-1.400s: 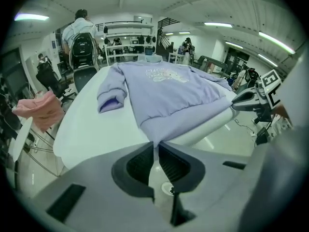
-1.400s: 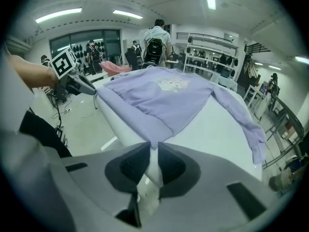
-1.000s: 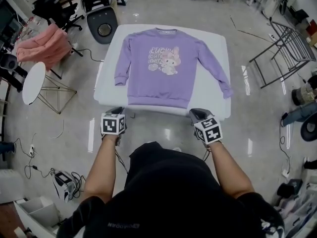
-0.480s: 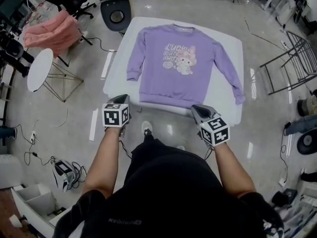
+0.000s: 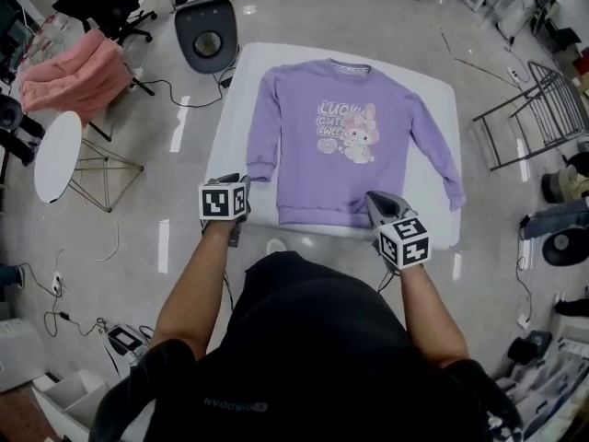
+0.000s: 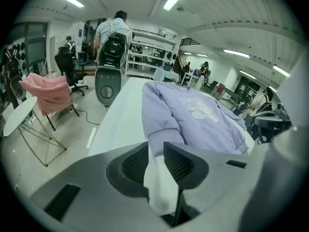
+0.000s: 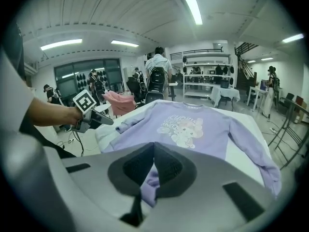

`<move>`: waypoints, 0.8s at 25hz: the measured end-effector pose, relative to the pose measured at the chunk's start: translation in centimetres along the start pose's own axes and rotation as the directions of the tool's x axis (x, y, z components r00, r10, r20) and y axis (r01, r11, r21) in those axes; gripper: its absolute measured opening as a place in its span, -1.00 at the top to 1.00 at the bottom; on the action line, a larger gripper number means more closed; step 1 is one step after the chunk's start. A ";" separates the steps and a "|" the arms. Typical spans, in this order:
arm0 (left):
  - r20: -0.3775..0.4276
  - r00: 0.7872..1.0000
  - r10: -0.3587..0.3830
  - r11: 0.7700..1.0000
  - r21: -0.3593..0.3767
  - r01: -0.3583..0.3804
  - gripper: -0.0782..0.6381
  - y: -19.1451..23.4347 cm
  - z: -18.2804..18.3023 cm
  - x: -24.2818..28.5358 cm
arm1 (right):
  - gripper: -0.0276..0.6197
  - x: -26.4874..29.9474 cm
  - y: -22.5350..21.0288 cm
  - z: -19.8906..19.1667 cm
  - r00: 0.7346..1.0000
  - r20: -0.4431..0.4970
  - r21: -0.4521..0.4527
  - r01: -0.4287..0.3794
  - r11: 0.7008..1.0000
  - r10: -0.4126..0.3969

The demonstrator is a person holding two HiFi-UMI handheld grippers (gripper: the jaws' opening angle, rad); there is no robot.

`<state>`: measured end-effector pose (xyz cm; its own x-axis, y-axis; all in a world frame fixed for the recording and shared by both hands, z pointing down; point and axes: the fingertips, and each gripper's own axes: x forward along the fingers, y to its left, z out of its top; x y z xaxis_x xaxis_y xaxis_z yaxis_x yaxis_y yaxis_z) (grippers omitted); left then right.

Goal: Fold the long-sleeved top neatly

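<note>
Lilac long-sleeved top (image 5: 354,145) lies flat on the white tabletop (image 5: 237,90), margins bare. Left tool (image 6: 155,148) is opening beside the cuff (image 5: 260,175) (only tabletop between its jaws); right tool (image 7: 153,146) hangs clenched at the hem corner (image 5: 366,219).

- In the head view, the right gripper (image 5: 375,201) covers one hem corner of the purple top (image 5: 354,145) at the table's (image 5: 437,118) near edge.
- The chest lettering (image 5: 333,118) is too small to read.
- The distant people (image 7: 94,81) are too small to make out.
</note>
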<state>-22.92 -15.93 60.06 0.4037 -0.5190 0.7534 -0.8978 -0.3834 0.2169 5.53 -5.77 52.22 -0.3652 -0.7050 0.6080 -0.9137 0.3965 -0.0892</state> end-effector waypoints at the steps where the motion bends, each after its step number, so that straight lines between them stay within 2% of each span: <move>1: -0.016 1.000 -0.020 1.000 0.007 0.020 0.54 0.1 -0.1 0.7 | 0.90 0.4 0.0 0.1 1.000 -0.001 0.010 0.016 1.000 -0.016; 5: -0.074 0.993 -0.087 0.996 0.026 0.089 0.46 0.6 -0.2 3.0 | 0.90 2.0 -0.1 0.9 0.998 -0.006 0.044 0.070 0.997 -0.070; 9: -0.117 0.980 -0.162 0.986 -0.049 0.157 0.42 0.4 -0.3 4.4 | 0.90 3.3 0.0 1.5 0.995 -0.014 0.073 0.103 0.992 -0.102; 11: -0.127 0.980 -0.151 0.987 -0.068 0.144 0.42 0.6 -0.9 4.7 | 0.90 3.7 0.1 1.1 0.995 -0.024 0.076 0.103 0.992 -0.101; 12: -0.132 0.982 -0.137 0.990 -0.053 0.131 0.43 0.6 -1.1 4.8 | 0.90 3.9 0.1 1.0 0.995 -0.029 0.073 0.101 0.992 -0.099; 14: -0.143 0.986 -0.090 0.995 0.033 0.095 0.45 0.5 -1.2 4.7 | 0.90 4.3 -0.3 0.9 0.995 -0.035 0.068 0.094 0.993 -0.091; 16: -0.144 0.988 -0.059 0.991 0.109 0.075 0.62 0.4 -1.3 4.8 | 0.90 4.7 -0.8 0.8 0.996 -0.040 0.068 0.078 0.995 -0.075; 17: -0.142 0.988 -0.061 0.992 0.100 0.076 0.70 0.4 -1.4 4.9 | 0.90 4.9 -1.0 0.8 0.997 -0.043 0.064 0.068 0.996 -0.065; 20: -0.107 0.993 -0.045 0.999 0.000 0.045 0.72 1.9 -0.7 4.7 | 0.90 5.4 -1.7 1.6 0.999 -0.043 0.024 0.033 0.999 -0.032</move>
<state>-22.89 -18.55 64.44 0.4226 -0.4168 0.8048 -0.8785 -0.4067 0.2507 4.82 -11.13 54.38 -0.3276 -0.6915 0.6439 -0.9294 0.3585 -0.0880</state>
